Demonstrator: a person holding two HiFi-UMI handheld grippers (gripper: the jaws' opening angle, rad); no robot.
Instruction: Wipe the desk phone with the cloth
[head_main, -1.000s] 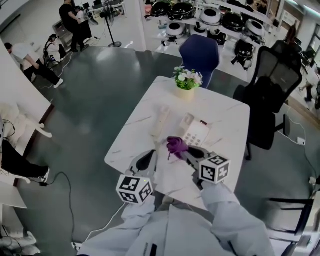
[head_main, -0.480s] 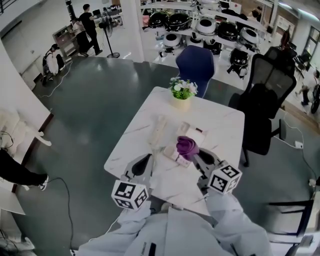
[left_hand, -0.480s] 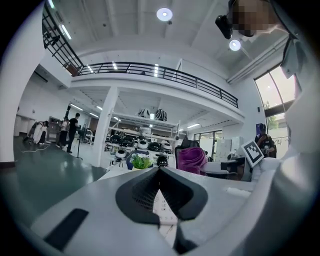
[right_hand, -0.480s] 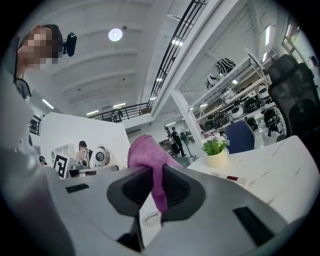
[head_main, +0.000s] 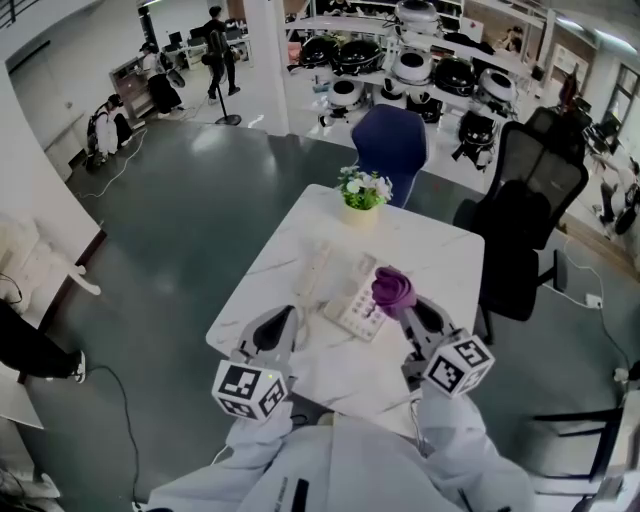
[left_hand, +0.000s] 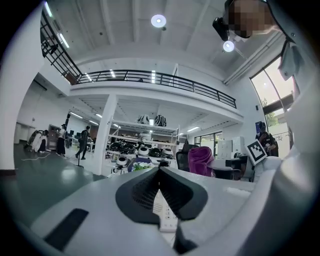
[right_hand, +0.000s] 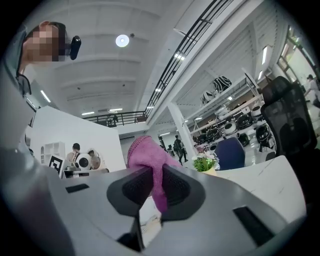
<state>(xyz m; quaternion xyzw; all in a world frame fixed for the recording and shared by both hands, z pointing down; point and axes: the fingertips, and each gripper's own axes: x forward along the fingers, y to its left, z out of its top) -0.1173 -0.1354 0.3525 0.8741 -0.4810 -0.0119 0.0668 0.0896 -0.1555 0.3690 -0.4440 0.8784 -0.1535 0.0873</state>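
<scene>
The white desk phone (head_main: 357, 303) lies on the marble table (head_main: 440, 250), its handset (head_main: 313, 272) off the base to the left. My right gripper (head_main: 402, 302) is shut on a purple cloth (head_main: 393, 287) at the phone's right edge. In the right gripper view the cloth (right_hand: 147, 156) bulges above the jaws of the right gripper (right_hand: 156, 175), with the phone (right_hand: 149, 221) below. My left gripper (head_main: 277, 322) hovers near the phone's left front, shut with nothing held. In the left gripper view the phone's keypad (left_hand: 165, 214) shows past the left gripper (left_hand: 159, 174); the cloth (left_hand: 200, 160) is beyond on the right.
A pot of flowers (head_main: 362, 190) stands at the table's far edge. A blue chair (head_main: 393, 140) is behind it and a black office chair (head_main: 520, 210) at the right side. People stand far off at the back left.
My right gripper has carried the cloth rightward across the phone, from its left front to its right edge. The left gripper has stayed near the phone's left front.
</scene>
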